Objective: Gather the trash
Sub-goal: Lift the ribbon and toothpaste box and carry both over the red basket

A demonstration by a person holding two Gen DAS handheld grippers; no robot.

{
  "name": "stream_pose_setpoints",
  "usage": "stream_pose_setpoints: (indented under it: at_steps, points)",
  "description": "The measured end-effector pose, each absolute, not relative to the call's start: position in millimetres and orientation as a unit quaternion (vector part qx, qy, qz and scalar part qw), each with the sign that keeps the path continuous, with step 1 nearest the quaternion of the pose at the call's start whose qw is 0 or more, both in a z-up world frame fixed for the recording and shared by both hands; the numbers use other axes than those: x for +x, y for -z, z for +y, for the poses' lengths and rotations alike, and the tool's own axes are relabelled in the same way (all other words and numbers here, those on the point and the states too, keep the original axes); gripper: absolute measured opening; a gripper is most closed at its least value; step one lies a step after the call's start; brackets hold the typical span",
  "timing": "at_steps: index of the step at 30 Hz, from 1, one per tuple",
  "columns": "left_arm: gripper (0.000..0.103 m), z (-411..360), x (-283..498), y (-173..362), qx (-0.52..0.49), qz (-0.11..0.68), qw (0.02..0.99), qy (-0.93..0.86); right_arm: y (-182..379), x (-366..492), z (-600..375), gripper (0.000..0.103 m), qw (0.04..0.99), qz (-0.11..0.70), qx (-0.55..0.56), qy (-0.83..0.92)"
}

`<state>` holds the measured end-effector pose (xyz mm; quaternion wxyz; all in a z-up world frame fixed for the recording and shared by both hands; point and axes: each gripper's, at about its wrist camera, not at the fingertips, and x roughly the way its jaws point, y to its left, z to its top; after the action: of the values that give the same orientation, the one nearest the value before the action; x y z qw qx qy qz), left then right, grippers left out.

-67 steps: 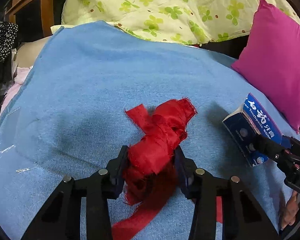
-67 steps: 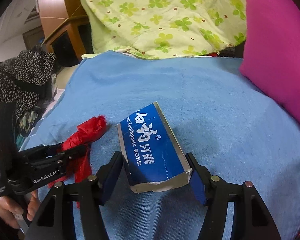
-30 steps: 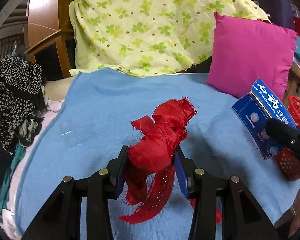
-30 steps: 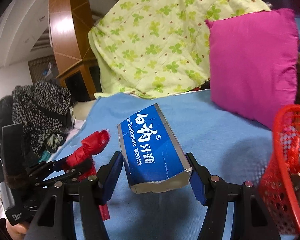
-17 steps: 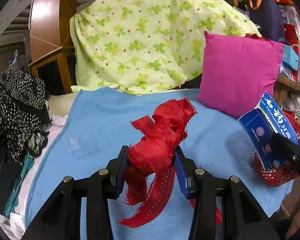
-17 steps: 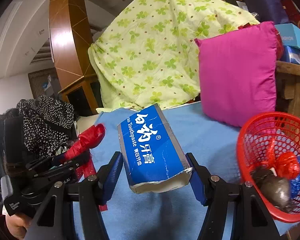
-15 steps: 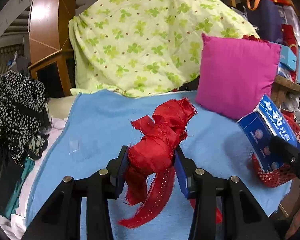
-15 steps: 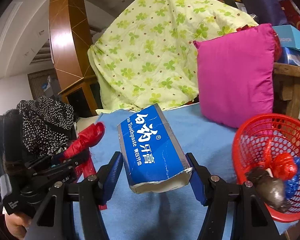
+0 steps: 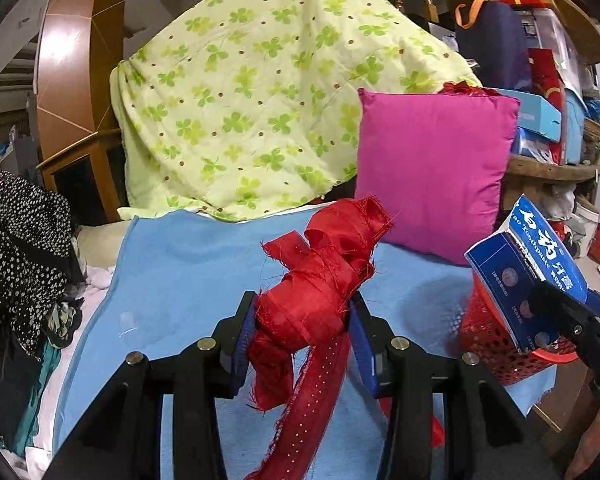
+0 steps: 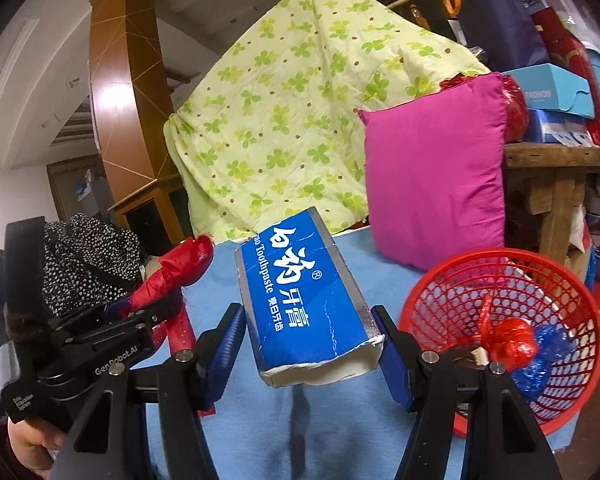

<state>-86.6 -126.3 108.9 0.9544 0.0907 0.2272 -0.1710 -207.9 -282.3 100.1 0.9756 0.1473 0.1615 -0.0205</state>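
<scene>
Right wrist view: right gripper (image 10: 308, 340) clamps toothpaste box (image 10: 304, 300), left gripper (image 9: 302, 326) clamps red ribbon (image 9: 320, 292); ribbon's dangling tail may snag the red basket (image 10: 540, 412) rim.

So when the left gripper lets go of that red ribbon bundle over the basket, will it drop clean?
Probably not: the red ribbon bundle looks floppy, its tail dangling below the left gripper. Its frayed edges may snag the red basket mesh. It looks light.
</scene>
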Motion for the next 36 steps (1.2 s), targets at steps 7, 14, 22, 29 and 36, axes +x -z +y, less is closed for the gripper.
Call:
stream_pose_setpoints:
  at_steps: [7, 14, 22, 29, 36]
  points:
    - [0.046, -153.7, -94.9, -115.6, 0.106, 0.220, 0.951, 0.189, -102.2, -225.5, -307.8, 0.066, 0.974, 0.147, 0.165, 0.040]
    - [0.046, -185.2, -101.8, -118.9, 0.118, 0.217, 0.946, 0.209, -103.0, -239.3, -331.8, 0.066, 0.973, 0.140, 0.175, 0.058]
    - [0.047, -216.4, -103.3, -117.0, 0.124, 0.225, 0.938, 0.232, -100.0, -254.0, -361.0, 0.066, 0.969, 0.135, 0.191, 0.083]
    - [0.047, -238.1, -101.5, -114.6, 0.131, 0.232, 0.933, 0.243, -94.5, -261.0, -382.3, 0.066, 0.965, 0.135, 0.205, 0.099]
    - [0.047, -266.1, -105.5, -108.2, 0.148, 0.233, 0.925, 0.260, -86.4, -268.6, -401.0, 0.066, 0.959, 0.133, 0.222, 0.116]
